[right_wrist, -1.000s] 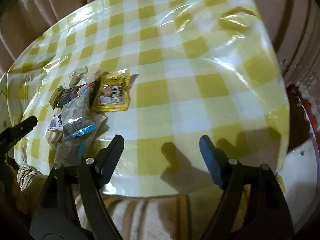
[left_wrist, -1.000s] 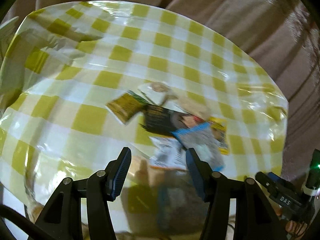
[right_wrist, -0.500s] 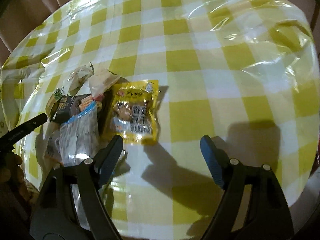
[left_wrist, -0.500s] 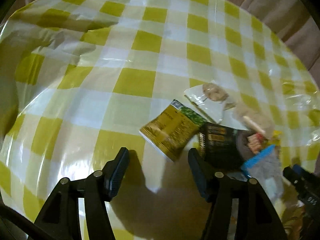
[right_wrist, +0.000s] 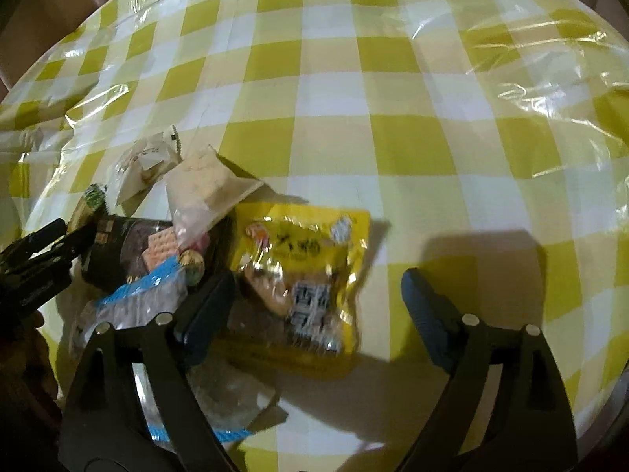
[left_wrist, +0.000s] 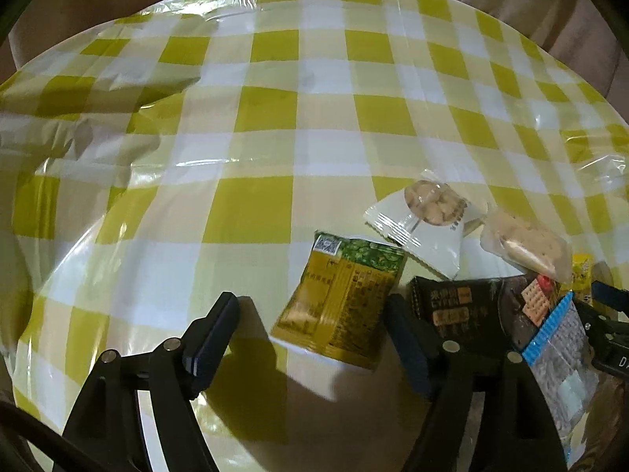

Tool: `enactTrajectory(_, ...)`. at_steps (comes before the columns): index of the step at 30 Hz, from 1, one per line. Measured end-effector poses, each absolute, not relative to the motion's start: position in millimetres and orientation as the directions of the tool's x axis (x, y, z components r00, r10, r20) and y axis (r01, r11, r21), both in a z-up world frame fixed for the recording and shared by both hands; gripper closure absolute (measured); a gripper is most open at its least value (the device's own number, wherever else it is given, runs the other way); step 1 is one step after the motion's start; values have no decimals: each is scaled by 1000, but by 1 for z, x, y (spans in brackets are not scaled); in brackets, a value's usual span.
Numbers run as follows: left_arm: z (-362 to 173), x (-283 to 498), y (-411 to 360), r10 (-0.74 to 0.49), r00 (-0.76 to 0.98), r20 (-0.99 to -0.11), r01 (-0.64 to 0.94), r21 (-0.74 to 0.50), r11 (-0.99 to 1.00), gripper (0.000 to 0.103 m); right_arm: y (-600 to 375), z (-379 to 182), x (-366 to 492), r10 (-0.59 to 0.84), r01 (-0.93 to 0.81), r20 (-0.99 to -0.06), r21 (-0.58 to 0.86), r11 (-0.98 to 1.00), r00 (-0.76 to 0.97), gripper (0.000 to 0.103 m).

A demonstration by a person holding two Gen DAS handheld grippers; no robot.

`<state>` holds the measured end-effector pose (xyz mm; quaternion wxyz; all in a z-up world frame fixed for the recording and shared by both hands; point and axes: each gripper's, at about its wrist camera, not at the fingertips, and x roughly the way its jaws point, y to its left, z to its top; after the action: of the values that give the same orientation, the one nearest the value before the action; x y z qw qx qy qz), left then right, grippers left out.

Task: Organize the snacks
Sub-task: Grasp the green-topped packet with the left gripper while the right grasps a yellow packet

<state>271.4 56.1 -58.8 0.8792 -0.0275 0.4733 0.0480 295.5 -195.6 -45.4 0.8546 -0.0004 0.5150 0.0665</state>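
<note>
Snack packets, seven in one loose heap:
- One olive-green and gold packet [left_wrist: 342, 299].
- One white packet with round biscuits behind a clear window [left_wrist: 422, 220].
- One clear wrapper with a pale cake inside [left_wrist: 526, 246].
- One black packet showing pink wafers [left_wrist: 471, 310].
- One clear bag with blue edge [left_wrist: 558, 350].
- One bright yellow pouch [right_wrist: 302, 279].
- One small round foil-wrapped sweet [right_wrist: 191, 262].

Grippers, two, each with two blue-padded fingers.

Checked yellow-and-white cloth [right_wrist: 393, 98] under clear film, one.
</note>
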Motion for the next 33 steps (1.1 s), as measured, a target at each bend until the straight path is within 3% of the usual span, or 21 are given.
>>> enactTrajectory(5, -59, 276, 57, 48, 554, -831, -103, -11, 995, 25, -188, -49, 302, 74, -117, -879, 21, 993, 472, 8)
enactTrajectory(10, -56, 273, 53, 42, 564, -824, -88, -10, 996, 56, -190, -48, 301, 66, -118, -873, 9, 993, 483, 9)
enactTrajectory(13, -55, 271, 50, 49, 564, -824, -89, -2, 996, 58, -191, -46, 299, 71, -126, -868, 10, 992, 491, 18)
enactTrajectory(18, -53, 267, 48, 60, 560, -826, -108, -1, 994, 61, -187, -41, 294, 87, -154, -856, 9, 988, 509, 51)
enactTrajectory(25, -44, 251, 54, 81, 576, -814, -164, -17, 986, 62, -195, -38, 288, 132, -150, -850, 63, 987, 511, 56)
enactTrajectory(33, -24, 222, 63, 96, 609, -787, -242, -69, 968, 62, -211, -24, 272, 150, -121, -833, 101, 988, 532, 67)
